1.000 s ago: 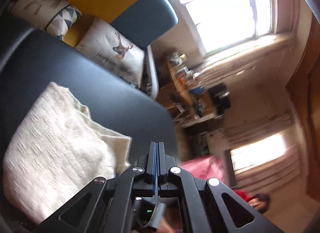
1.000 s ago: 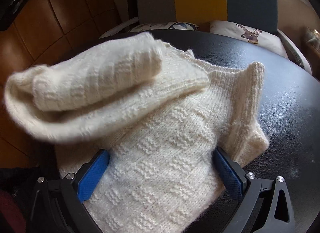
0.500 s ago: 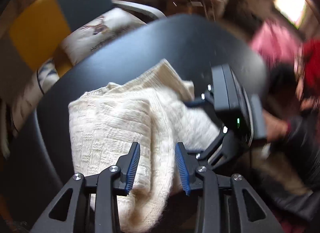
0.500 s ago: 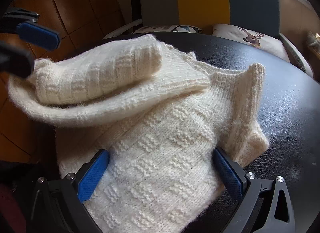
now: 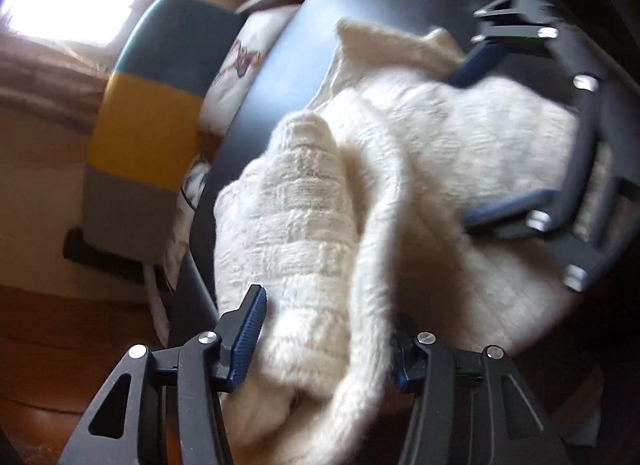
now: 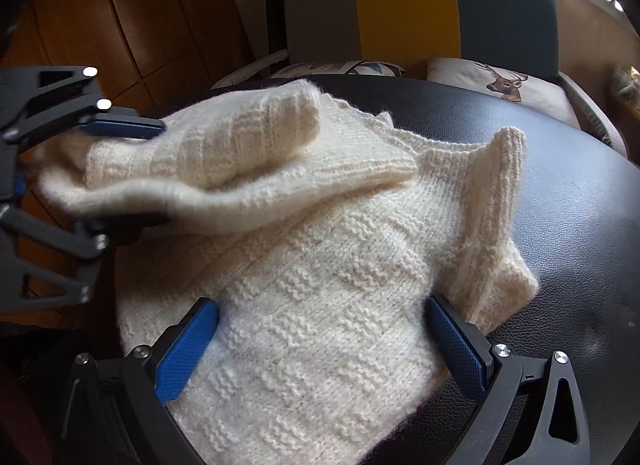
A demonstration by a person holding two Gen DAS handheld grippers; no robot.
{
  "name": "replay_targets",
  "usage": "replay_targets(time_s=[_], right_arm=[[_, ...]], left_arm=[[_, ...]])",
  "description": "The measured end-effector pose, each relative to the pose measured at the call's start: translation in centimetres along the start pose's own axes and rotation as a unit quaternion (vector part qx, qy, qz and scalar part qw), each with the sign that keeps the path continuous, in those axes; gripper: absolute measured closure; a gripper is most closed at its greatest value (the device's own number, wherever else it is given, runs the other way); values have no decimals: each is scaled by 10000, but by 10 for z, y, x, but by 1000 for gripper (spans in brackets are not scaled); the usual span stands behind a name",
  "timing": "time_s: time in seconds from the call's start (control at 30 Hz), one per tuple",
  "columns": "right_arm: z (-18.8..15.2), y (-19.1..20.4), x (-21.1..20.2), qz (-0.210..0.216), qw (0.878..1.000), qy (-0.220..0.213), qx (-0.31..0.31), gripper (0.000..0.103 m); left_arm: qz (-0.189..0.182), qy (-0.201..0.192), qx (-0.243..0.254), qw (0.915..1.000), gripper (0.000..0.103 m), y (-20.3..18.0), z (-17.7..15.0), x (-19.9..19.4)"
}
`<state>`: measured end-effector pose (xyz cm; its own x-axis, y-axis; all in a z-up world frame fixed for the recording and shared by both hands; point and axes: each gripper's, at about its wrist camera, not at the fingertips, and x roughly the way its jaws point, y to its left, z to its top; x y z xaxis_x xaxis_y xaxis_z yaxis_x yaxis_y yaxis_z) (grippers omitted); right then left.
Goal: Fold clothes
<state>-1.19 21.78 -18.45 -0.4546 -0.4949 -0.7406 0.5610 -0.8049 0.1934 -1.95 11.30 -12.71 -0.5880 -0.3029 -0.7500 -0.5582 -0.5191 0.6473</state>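
Observation:
A cream knitted sweater (image 6: 320,285) lies bunched on a round black table (image 6: 580,225). My right gripper (image 6: 322,345) is open wide, its blue pads either side of the sweater's near part. A thick rolled fold (image 6: 224,169) of the sweater stands raised at the left. My left gripper (image 6: 120,173) comes in from the left, one finger above that fold and one below. In the left wrist view the left gripper (image 5: 324,349) is open with the fold (image 5: 304,205) between its fingers, and the right gripper (image 5: 496,133) sits across the sweater.
Behind the table stands a sofa with a grey, yellow and teal back (image 6: 408,13), holding a deer-print cushion (image 6: 500,81) and a patterned cushion (image 6: 340,67). The wooden floor (image 6: 120,25) is to the left. Bare black tabletop (image 6: 580,345) shows at the right.
The left gripper swung from facing the room onto the sweater's raised fold, going from shut to wide open around it. The right gripper and the sweater's body stayed still.

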Motion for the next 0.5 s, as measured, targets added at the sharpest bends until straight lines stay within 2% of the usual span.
replay_targets(time_s=[0.1, 0.13, 0.17, 0.2, 0.23, 0.3, 0.37, 0.4, 0.47, 0.5], right_arm=[[-1, -2, -1, 70, 9999, -73, 47, 0], [-2, -2, -2, 89, 9999, -95, 63, 0], [-2, -2, -2, 93, 9999, -101, 68, 0], [-2, -1, -2, 89, 9999, -100, 66, 0], [-1, 0, -1, 75, 9999, -86, 52, 0], [-1, 2, 0, 35, 10000, -47, 9, 0], [0, 3, 0, 16, 10000, -14, -15, 0], [0, 3, 0, 13, 10000, -2, -14, 0], [1, 3, 1, 0, 10000, 29, -4, 0], [2, 4, 1, -12, 10000, 51, 10, 0]], left_arm=[[-683, 92, -574, 9960, 55, 23, -1, 8], [-914, 121, -768, 9928, 63, 31, -1, 10], [-1235, 131, -1062, 9866, 72, 44, -3, 13], [-1568, 110, -1353, 9783, 74, 57, -5, 14], [-1958, 73, -1706, 9657, 77, 73, -9, 15], [-2661, -38, -2307, 9359, 79, 103, -21, 16], [-3342, -233, -2937, 8953, 80, 131, -40, 19], [-3671, -335, -3242, 8712, 80, 145, -49, 20], [-4352, -749, -3894, 8083, 80, 173, -74, 21], [-4601, -934, -4141, 7798, 80, 184, -86, 23]])
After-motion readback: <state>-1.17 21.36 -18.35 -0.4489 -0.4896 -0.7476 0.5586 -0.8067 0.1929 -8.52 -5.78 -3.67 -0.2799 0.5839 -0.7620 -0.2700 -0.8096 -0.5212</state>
